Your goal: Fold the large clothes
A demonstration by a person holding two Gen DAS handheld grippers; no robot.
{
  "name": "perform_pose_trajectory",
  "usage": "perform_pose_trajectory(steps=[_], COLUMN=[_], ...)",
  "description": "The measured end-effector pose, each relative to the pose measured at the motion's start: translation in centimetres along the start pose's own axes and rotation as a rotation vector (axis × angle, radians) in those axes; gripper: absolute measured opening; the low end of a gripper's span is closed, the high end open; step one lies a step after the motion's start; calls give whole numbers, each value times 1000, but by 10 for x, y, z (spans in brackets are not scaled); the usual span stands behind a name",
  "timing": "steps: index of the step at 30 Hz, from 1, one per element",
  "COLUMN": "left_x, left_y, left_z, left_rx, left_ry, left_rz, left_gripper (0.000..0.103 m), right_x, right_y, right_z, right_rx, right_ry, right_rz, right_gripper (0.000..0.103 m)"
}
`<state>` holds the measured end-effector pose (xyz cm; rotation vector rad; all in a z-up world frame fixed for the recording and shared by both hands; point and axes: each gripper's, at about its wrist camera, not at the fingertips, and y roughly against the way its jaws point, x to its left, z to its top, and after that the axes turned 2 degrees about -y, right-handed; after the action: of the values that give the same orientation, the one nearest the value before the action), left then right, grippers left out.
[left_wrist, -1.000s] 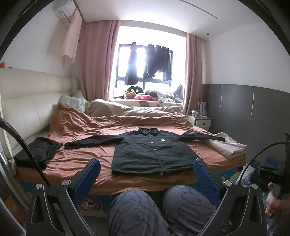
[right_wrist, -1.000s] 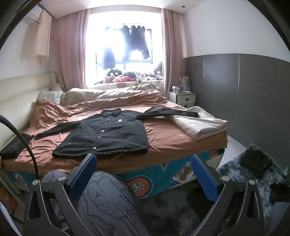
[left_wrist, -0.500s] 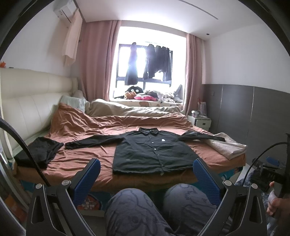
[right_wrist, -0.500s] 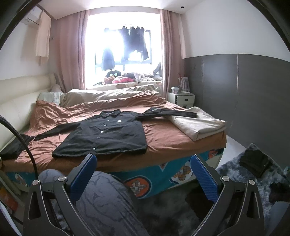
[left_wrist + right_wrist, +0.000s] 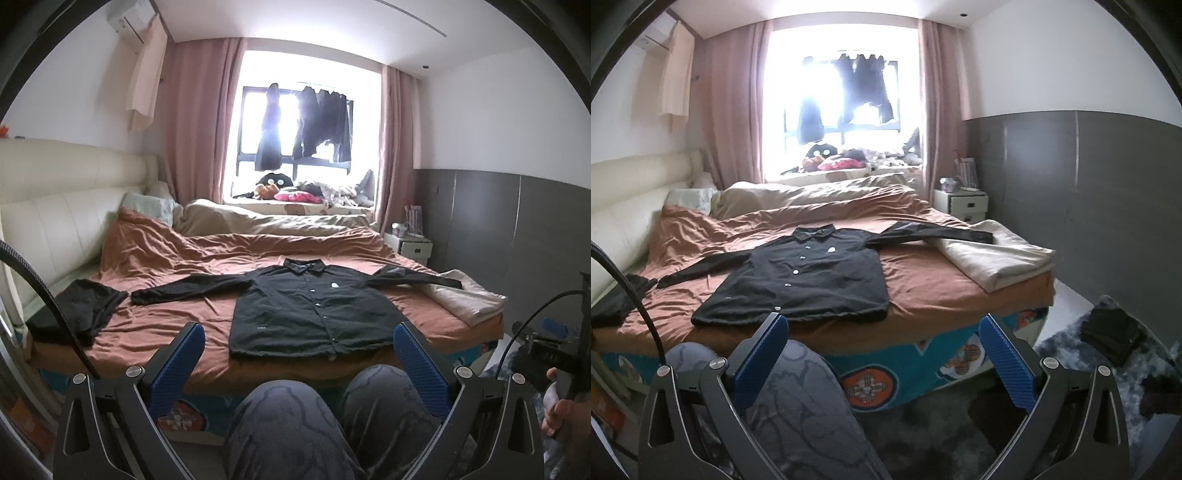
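Straight ahead of both pairs of tongs, on the rust-brown quilt of the bed [image 5: 177,280], lies the black long-sleeved button-front shirt [image 5: 314,314], spread flat and face up. Its collar points away from the tongs toward the bright window [image 5: 306,122], and its hem runs along the near edge of the bed, closest to the tongs. Both sleeves are stretched straight out, so the shirt's long axis runs crosswise, from left to right of the tongs. The left cuff ends just beside a crumpled black garment [image 5: 74,314] lying far out to the left; the right sleeve reaches onto a folded cream blanket [image 5: 993,258] at the right corner of the bed.

The left gripper [image 5: 297,347] is held low, well short of the bed, its blue ribbed fingers [image 5: 177,369] spread wide apart with nothing between them; the shirt's hem appears in the gap beyond. The right gripper [image 5: 884,341] is likewise spread wide and holds nothing; from it the shirt [image 5: 805,280] lies ahead and to the left. The person's knees in grey patterned trousers [image 5: 295,417] sit between the tongs and the bed.

Beyond the right gripper, down to its right, a dark folded garment [image 5: 1108,332] rests on a shaggy grey rug [image 5: 1071,339]. A small white nightstand [image 5: 960,203] stands further off by the grey wall panels.
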<state>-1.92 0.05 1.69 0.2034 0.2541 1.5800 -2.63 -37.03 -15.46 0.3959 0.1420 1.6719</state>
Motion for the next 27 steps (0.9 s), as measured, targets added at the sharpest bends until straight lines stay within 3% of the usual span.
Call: perform_pose_trajectory(steps=[9, 15, 27], left_x=[3, 26, 90], left_y=[-42, -91, -186], left_z=[4, 9, 23], left_rx=[36, 84, 202], left_ry=[-14, 38, 84], left_rz=[-14, -29, 56], left_gripper=[103, 103, 103], right_x=[-5, -3, 22], right_y=[-38, -74, -157], right_z=[13, 31, 76], right_rx=[43, 72, 100], right_ry=[-30, -42, -92], right_rz=[24, 25, 11], right_gripper=[103, 103, 103])
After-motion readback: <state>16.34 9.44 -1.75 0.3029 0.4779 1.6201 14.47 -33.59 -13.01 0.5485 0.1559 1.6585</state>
